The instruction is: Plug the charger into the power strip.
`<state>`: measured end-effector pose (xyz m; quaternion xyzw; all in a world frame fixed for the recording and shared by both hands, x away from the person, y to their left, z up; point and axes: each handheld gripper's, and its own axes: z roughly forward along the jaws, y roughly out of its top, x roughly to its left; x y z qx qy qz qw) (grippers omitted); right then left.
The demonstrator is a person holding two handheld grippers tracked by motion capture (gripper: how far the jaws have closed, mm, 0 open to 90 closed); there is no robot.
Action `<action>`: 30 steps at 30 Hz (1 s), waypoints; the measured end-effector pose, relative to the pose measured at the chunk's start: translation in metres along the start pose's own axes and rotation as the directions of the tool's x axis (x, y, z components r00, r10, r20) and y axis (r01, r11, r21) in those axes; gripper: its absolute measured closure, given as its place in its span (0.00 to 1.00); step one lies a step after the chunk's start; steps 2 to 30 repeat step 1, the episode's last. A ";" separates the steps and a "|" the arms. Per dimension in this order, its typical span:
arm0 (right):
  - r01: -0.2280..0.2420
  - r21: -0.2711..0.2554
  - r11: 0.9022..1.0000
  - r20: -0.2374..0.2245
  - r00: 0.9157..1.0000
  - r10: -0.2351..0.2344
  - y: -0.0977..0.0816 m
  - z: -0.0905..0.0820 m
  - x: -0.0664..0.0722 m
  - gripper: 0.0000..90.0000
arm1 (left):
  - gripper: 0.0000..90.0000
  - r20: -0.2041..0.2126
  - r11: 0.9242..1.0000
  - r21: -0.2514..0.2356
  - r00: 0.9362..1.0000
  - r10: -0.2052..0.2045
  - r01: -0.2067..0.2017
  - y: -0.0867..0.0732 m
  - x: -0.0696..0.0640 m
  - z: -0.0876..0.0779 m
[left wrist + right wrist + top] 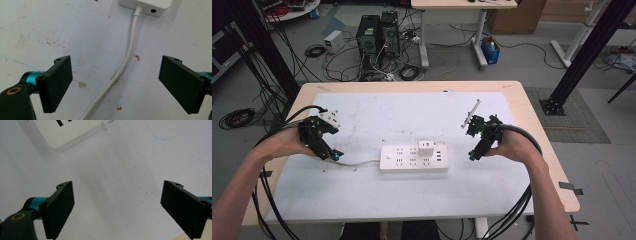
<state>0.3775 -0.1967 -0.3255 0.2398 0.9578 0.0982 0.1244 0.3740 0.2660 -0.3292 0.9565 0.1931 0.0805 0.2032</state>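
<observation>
In the left gripper view the left gripper (115,86) has its 2 black jaws spread wide, holding nothing; between them, on the surface below, the white cord (125,60) of the power strip (150,5) runs from the bottom edge up to the strip's end at the top of that view, touching neither jaw; small red marks and brownish stains speckle the white mat (37,30) around the cord.

In the right gripper view the right gripper (117,207) also has its 2 jaws wide apart and empty; bare white mat (125,157) lies between them, and a corner of the power strip (67,132) sits well ahead at the upper left, apart from both jaws.

In the high view the left gripper (333,155) is held in the person's left hand (292,142) just beside the strip's left end, its tips near the cord (359,162); the right gripper (473,156) is held in the right hand (509,147) near the strip's right end, not touching it; the power strip (404,159) lies flat near the middle of the mat (412,115), with 1 white adapter (427,148) plugged into its top; the mat covers most of the wooden table (537,130); black cables trail from both grippers off the near edge.
</observation>
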 end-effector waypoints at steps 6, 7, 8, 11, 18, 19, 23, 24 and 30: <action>0.002 0.003 1.000 -0.002 1.000 -0.002 0.000 0.001 0.000 0.13 | 0.13 -0.001 1.000 0.008 1.000 0.006 -0.006 0.000 0.001 0.000; 0.002 0.003 1.000 -0.002 1.000 -0.002 0.000 0.001 0.000 0.13 | 0.13 -0.001 1.000 0.008 1.000 0.006 -0.006 0.000 0.001 0.000; 0.002 0.003 1.000 -0.002 1.000 -0.002 0.000 0.001 0.000 0.13 | 0.13 -0.001 1.000 0.008 1.000 0.006 -0.006 0.000 0.001 0.000; 0.002 0.003 1.000 -0.002 1.000 -0.002 0.000 0.001 0.000 0.13 | 0.13 -0.001 1.000 0.008 1.000 0.006 -0.006 0.000 0.001 0.000; 0.002 0.003 1.000 -0.002 1.000 -0.002 0.000 0.001 0.000 0.13 | 0.13 -0.001 1.000 0.008 1.000 0.006 -0.006 0.000 0.001 0.000; 0.002 0.003 1.000 -0.002 1.000 -0.002 0.000 0.001 0.000 0.13 | 0.13 -0.001 1.000 0.008 1.000 0.006 -0.006 0.000 0.001 0.000; 0.002 0.003 1.000 -0.002 1.000 -0.002 0.000 0.001 0.000 0.13 | 0.13 -0.001 1.000 0.008 1.000 0.006 -0.006 0.000 0.001 0.000; 0.002 0.003 1.000 -0.002 1.000 -0.002 0.000 0.001 0.000 0.13 | 0.13 -0.001 1.000 0.008 1.000 0.006 -0.006 0.000 0.001 0.000; 0.002 0.003 1.000 -0.002 1.000 -0.002 0.000 0.001 0.000 0.13 | 0.13 -0.001 1.000 0.008 1.000 0.006 -0.006 0.000 0.001 0.000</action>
